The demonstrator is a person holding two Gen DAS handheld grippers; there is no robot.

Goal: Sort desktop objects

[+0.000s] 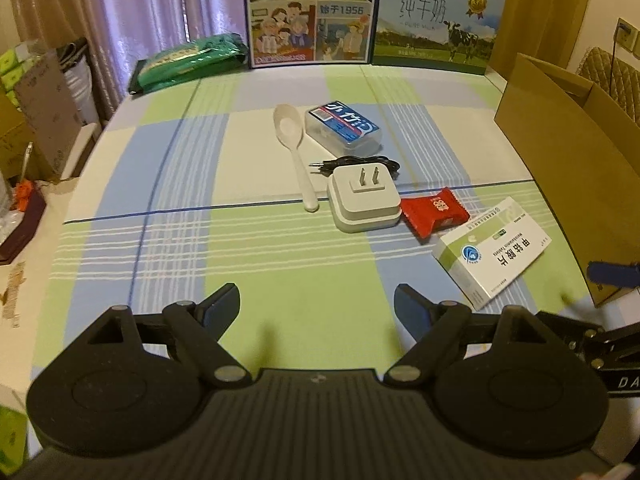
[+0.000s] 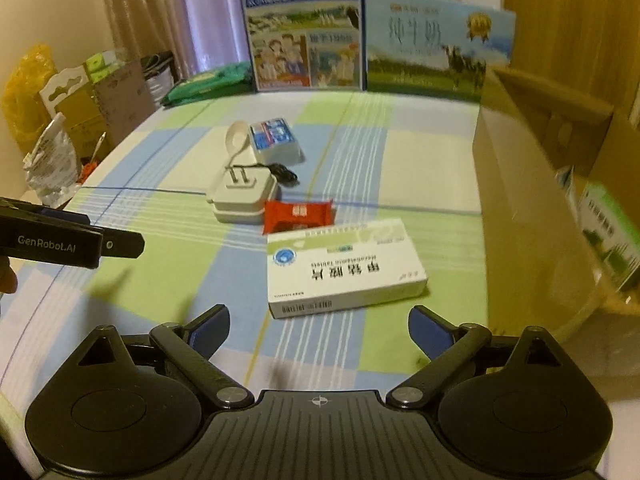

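Left gripper (image 1: 318, 304) and right gripper (image 2: 319, 326) both have fingers spread, holding nothing; spoon (image 1: 294, 146), charger (image 1: 363, 200), red packet (image 1: 434, 210) and pill box (image 2: 344, 266) crowd mid-desk (image 1: 160, 200) toward the right edge, so grabbing one may knock its neighbour.

Medicine box (image 2: 344, 266) flat at 6 o'clock, red packet (image 2: 298, 214) touching its far edge. White charger (image 2: 244, 196), prongs up, at centre. Spoon (image 1: 294, 148) and blue-lidded case (image 1: 344, 128) at 12 o'clock.
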